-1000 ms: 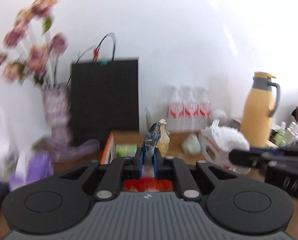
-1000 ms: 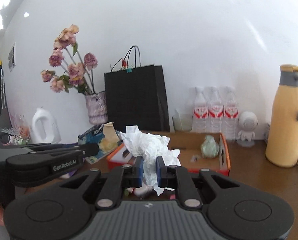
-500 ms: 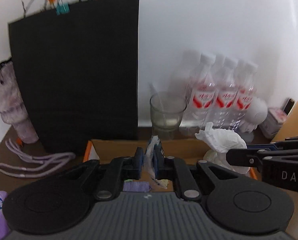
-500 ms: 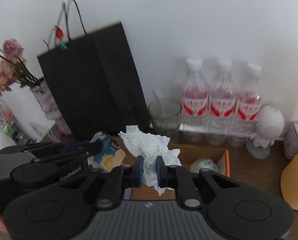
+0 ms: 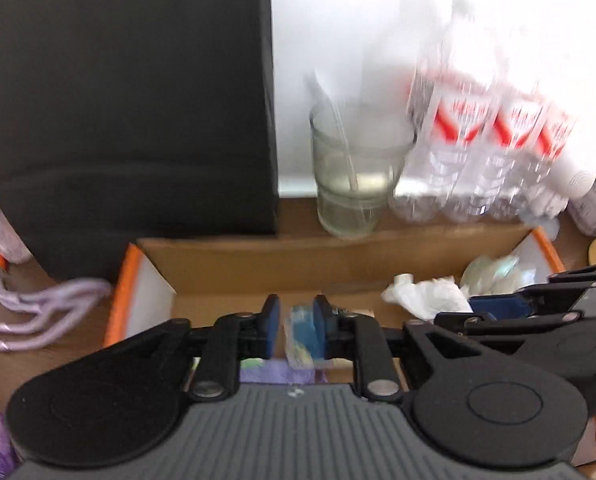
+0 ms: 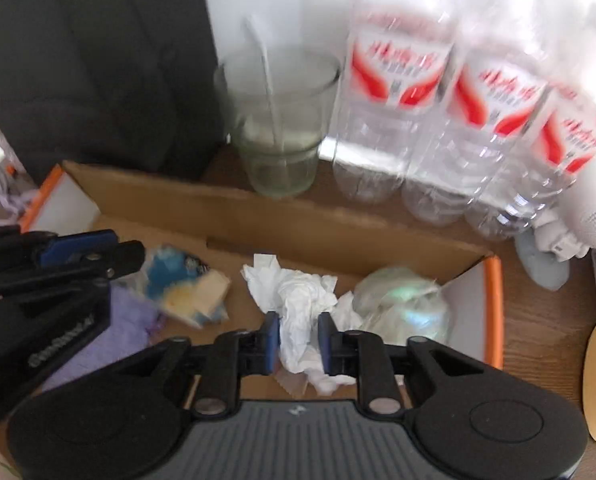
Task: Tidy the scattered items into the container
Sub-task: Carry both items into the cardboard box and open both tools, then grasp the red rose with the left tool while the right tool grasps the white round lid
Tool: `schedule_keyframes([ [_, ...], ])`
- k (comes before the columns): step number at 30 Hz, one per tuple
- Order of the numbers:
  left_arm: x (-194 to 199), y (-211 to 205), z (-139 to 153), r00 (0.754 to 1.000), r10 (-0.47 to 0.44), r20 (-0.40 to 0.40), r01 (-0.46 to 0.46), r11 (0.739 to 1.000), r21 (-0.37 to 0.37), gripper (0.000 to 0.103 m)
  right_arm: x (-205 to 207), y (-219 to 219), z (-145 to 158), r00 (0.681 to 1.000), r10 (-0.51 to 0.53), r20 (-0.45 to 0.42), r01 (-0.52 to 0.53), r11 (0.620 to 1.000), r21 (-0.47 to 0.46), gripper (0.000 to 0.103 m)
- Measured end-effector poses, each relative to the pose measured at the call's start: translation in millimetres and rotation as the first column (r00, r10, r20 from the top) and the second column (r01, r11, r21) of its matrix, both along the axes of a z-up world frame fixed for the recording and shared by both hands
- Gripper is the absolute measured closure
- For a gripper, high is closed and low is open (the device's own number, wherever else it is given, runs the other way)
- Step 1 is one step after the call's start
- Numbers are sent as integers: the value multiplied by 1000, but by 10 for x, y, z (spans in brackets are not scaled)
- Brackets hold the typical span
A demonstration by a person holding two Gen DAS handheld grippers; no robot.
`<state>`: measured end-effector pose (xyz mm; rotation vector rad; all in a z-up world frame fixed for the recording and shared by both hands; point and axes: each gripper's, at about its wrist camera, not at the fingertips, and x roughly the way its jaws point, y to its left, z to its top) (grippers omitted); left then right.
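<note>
Two handheld grippers reach over a shallow brown cardboard box with orange edges [image 6: 493,300] that sits on a wooden table [image 6: 537,320]. The left gripper [image 5: 296,330] has its blue-padded jaws parted, and a small blue and yellow snack packet [image 5: 301,336] sits in the gap, touching only the right-hand pad; from the right wrist camera the same packet [image 6: 186,284] appears over the box's left part, just beside the left gripper's tips. The right gripper [image 6: 298,338] has its jaws parted too, with a crumpled white tissue [image 6: 298,304] between the pads; whether the pads press it cannot be told. The tissue lies inside the box, near the middle. To its right, in the box's right end, rests a crumpled wad of clear, greenish plastic wrap [image 6: 401,300]. A flat lilac item [image 6: 114,336] lies in the box under the left gripper. Behind the box, on the table, stand a tall black paper bag [image 5: 130,100], a clear drinking glass holding a straw [image 5: 353,172], and a row of clear water bottles with red and white labels [image 6: 449,92]. Pale lilac cords [image 5: 38,312] trail across the table to the left of the box. Much of the scene is motion-blurred.
</note>
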<state>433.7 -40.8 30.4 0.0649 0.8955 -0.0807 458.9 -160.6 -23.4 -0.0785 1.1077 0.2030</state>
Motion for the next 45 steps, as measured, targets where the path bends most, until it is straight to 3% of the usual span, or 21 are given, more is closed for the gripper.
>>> schedule_keyframes([
  [5,-266,165,437,999,44,26,-44,999,1,74,-209,-137,463,998,-45,37,45,999,19,68],
  [10,-702,342,669,998,63,6,-63,996,57,36,-642,-316,854,995,-72,63,72,997,2,68],
  [15,-1058,473,622,996,74,-45,-69,993,92,33,-1123,-564,1024,992,-105,77,103,994,21,67],
  [18,-1270,454,652,997,66,-45,-63,996,68,22,-1352,-565,1024,992,-101,81,98,994,38,66],
  [19,-1361,447,674,998,55,-29,-53,997,65,19,-1423,-552,1030,991,-93,92,89,995,51,63],
  [21,-1567,469,735,998,55,33,-57,997,43,12,-1617,-500,1064,985,-85,147,74,994,80,45],
  [23,-1835,501,793,988,59,142,-60,998,8,6,-1947,-395,1077,956,-55,289,35,997,74,40],
  [25,-2133,515,797,960,52,277,-48,999,-21,0,-2283,-325,1016,901,-27,433,-1,998,63,38],
  [27,-2382,537,750,933,37,359,-21,999,-47,0,-2558,-336,912,857,-43,513,-14,994,106,20],
  [29,-2548,546,705,921,18,388,3,999,-54,0,-2738,-351,820,838,-53,543,-27,990,138,18],
  [33,-2796,572,759,900,27,435,7,997,-77,0,-2887,-288,764,851,-36,525,-22,994,105,18],
  [36,-3009,610,801,878,42,477,6,995,-98,0,-3035,-282,825,833,-58,550,-5,994,113,18],
  [38,-3220,645,763,883,48,466,-2,995,-97,0,-3211,-303,861,818,-80,569,0,990,139,18],
  [42,-4023,822,423,888,67,456,-4,990,-138,0,-3932,-406,813,758,-90,646,11,992,125,16],
  [45,-4714,941,65,864,56,500,27,987,-159,0,-4560,-529,593,734,-138,665,31,985,171,13],
])
